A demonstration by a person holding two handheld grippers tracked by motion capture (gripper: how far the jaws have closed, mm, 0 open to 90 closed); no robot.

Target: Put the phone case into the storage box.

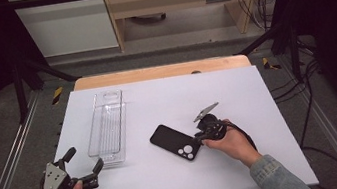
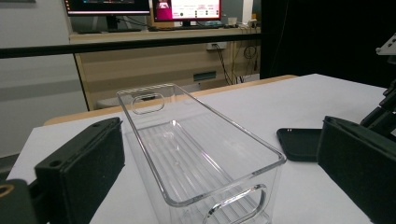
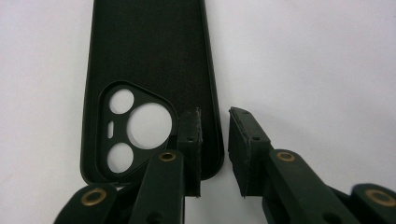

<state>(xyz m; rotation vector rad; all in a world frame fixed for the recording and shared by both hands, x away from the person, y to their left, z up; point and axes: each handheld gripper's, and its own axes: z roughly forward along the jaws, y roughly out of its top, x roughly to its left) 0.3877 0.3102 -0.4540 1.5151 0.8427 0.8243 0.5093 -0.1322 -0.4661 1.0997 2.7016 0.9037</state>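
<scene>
On the white bench, right tongs straddle a matte black phone case's rim, slightly parted; left tongs gape near a clear ribbed bin.

No legible text, brand, number or sign can be made out on anything in these pictures. Two lit monitors are seen at the top of the left gripper view, on a wooden desk behind the table, but whatever is displayed on them is too small and blurred to be read. No printing can be seen on the black phone case or on the clear plastic bin.
</scene>
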